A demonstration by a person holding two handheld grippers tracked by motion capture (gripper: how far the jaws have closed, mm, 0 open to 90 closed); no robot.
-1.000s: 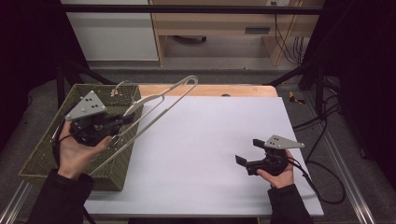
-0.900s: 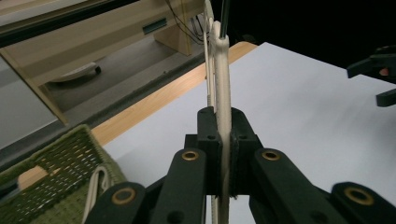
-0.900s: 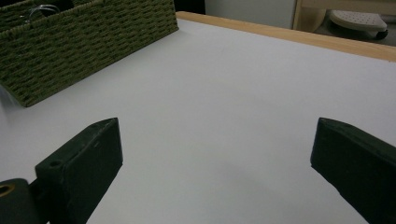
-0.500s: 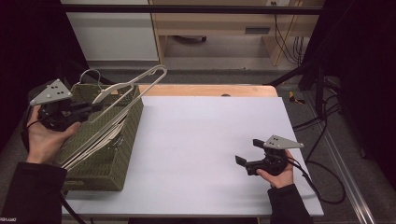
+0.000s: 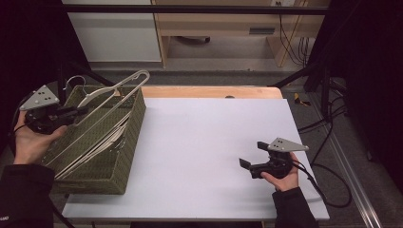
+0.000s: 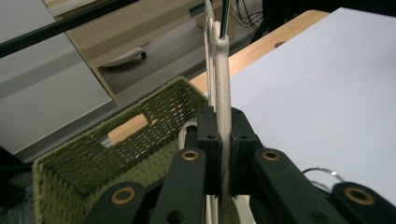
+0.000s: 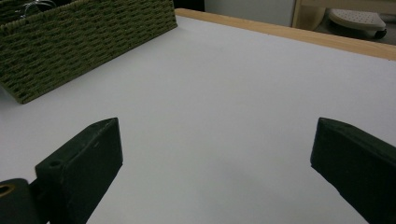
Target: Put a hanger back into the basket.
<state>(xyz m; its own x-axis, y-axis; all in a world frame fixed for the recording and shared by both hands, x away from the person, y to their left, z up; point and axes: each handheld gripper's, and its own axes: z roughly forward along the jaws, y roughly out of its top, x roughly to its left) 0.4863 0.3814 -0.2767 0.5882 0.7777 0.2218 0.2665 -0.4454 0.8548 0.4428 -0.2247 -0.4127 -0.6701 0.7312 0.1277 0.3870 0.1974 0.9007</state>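
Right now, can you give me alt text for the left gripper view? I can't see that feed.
The left gripper is shut on the edge of a pale wooden hanger that runs up the middle of the picture. Behind the jaws lies a green woven basket, and the white table stretches off to the right.

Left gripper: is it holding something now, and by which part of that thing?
The left gripper is shut on a pale hanger, clamping one of its thin arms, above the green basket. The right gripper holds nothing.
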